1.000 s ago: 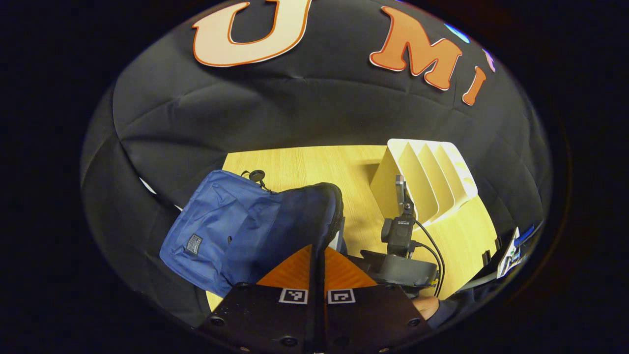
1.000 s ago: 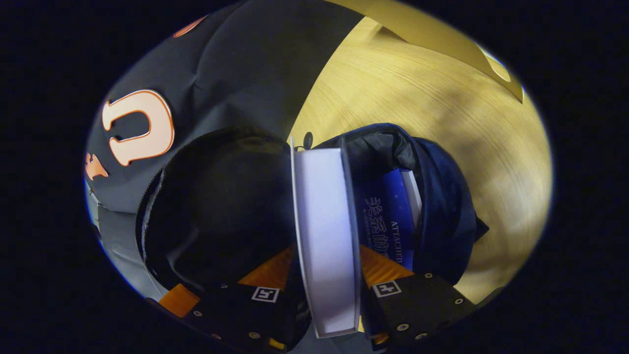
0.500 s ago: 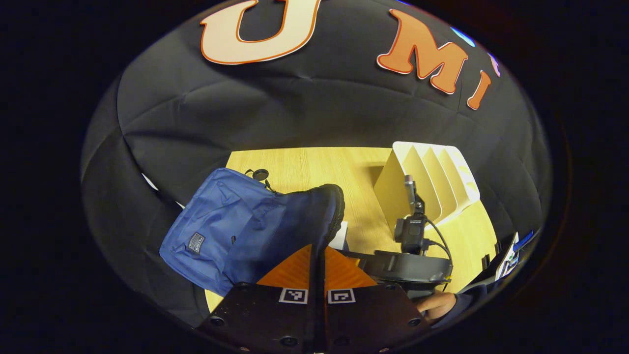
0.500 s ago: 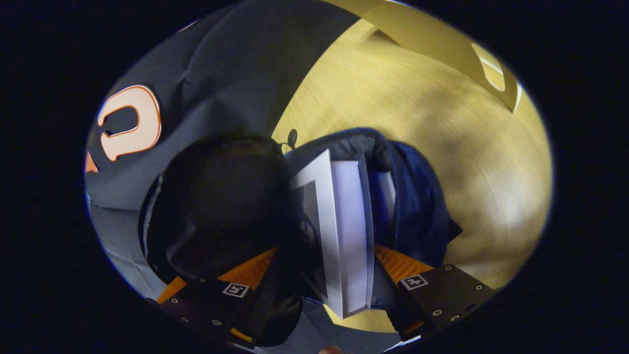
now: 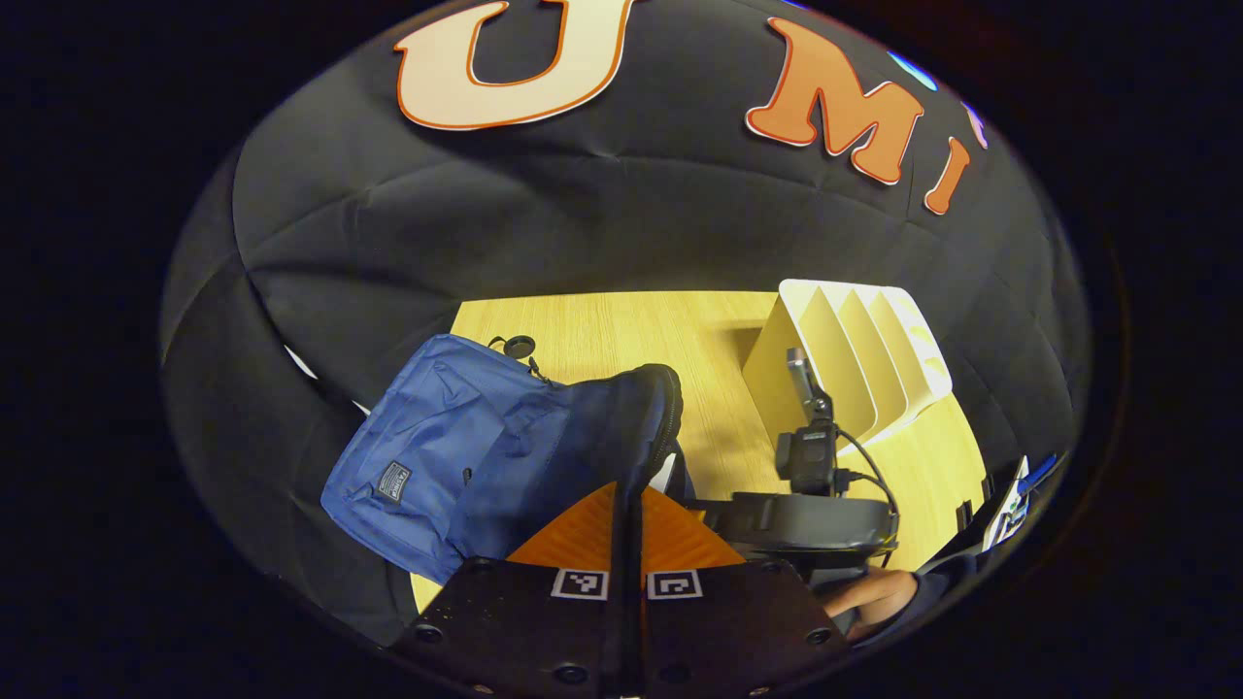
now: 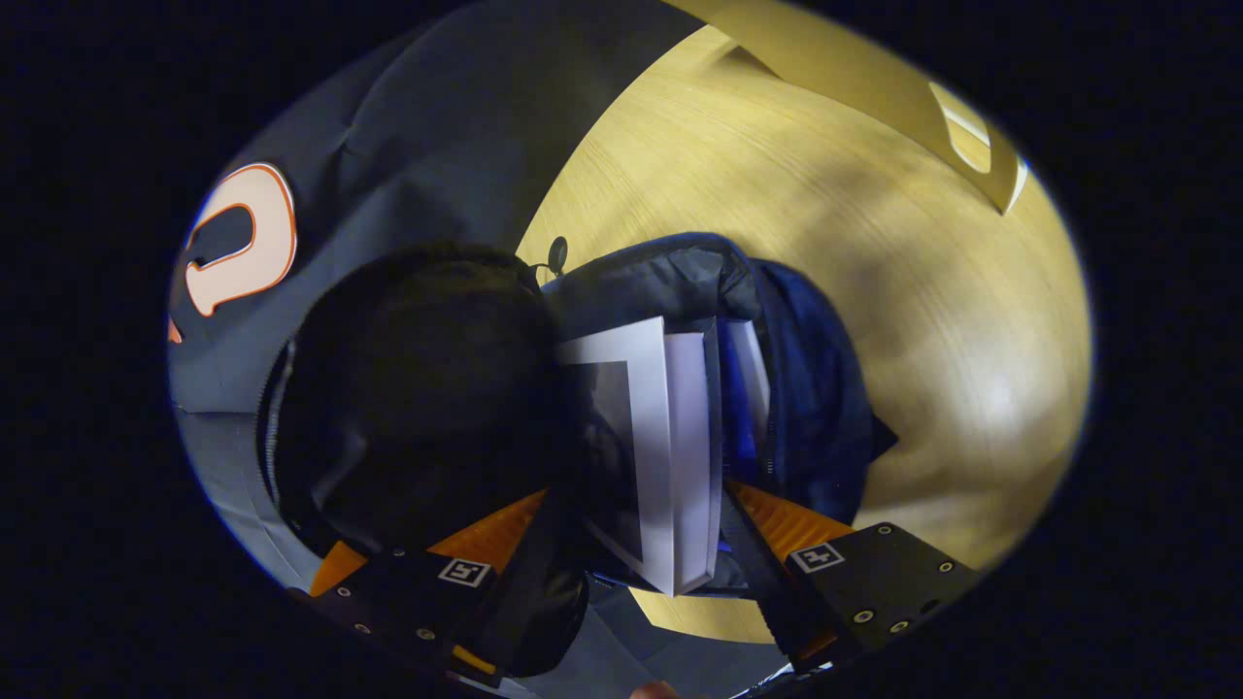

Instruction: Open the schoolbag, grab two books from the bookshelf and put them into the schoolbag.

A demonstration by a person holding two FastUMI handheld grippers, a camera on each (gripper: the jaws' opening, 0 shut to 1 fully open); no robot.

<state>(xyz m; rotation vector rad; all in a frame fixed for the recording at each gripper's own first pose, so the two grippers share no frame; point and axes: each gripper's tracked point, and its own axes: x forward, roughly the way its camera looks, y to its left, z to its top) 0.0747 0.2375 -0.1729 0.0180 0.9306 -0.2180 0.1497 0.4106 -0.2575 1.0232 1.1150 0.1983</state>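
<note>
The blue schoolbag [image 5: 456, 456] lies on the wooden table [image 5: 621, 330], and my left gripper [image 5: 628, 505] is shut on the zipped edge of its raised flap. In the right gripper view the bag's mouth [image 6: 816, 408] gapes open. A white-edged book [image 6: 680, 437] stands inside it, beside a blue book [image 6: 743, 408] set deeper in. My right gripper [image 6: 636, 490] hangs above the mouth with its fingers spread wider than the white book, so it is open. The left gripper view shows the right gripper [image 5: 806, 515] over the bag, held by a hand [image 5: 874, 592].
A cream bookshelf [image 5: 855, 359] with slanted dividers stands on the table to the right of the bag, its slots bare; its edge [image 6: 874, 87] shows above the bag. The bag's dark lifted flap [image 6: 418, 388] rises left of the opening.
My right gripper has opened and let go of the white-edged book, which has slid down into the bag. The left gripper keeps its hold on the flap.
</note>
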